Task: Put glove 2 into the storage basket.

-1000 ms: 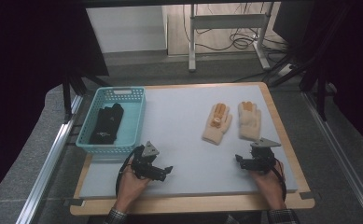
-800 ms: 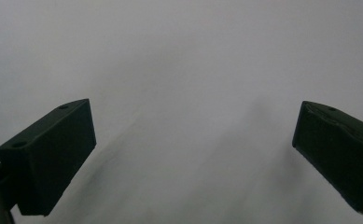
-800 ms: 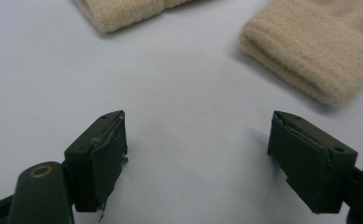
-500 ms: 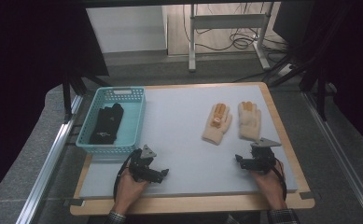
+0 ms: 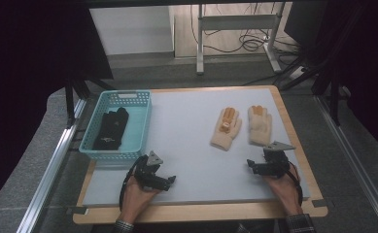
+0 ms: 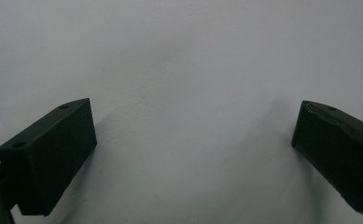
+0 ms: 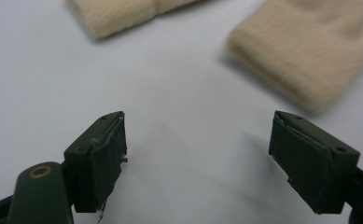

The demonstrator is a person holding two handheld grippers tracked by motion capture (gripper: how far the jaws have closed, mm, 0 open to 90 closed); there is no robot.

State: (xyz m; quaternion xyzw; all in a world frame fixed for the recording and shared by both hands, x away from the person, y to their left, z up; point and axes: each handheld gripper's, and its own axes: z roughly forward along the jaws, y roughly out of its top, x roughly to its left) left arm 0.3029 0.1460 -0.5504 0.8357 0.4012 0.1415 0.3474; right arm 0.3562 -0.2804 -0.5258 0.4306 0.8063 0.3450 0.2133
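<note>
Two cream knit gloves with orange fingertips lie flat on the white table top (image 5: 191, 145): one glove (image 5: 227, 128) left of the other glove (image 5: 259, 125). Their cuffs appear in the right gripper view, one glove cuff (image 7: 118, 16) at upper left and the other glove cuff (image 7: 305, 51) at upper right. My right gripper (image 5: 251, 166) (image 7: 198, 158) rests open just short of them, jaws wide apart and empty. My left gripper (image 5: 169, 180) (image 6: 193, 154) rests open on bare table near the front left, nothing between its jaws.
A teal plastic basket (image 5: 136, 104) stands at the table's left side with a black glove (image 5: 111, 128) lying inside. The table's wooden rim (image 5: 201, 213) runs along the front. Metal rails flank the table, and a desk frame with cables stands behind it.
My left gripper has slid a little toward the front edge. The right gripper and both cream gloves have stayed where they were.
</note>
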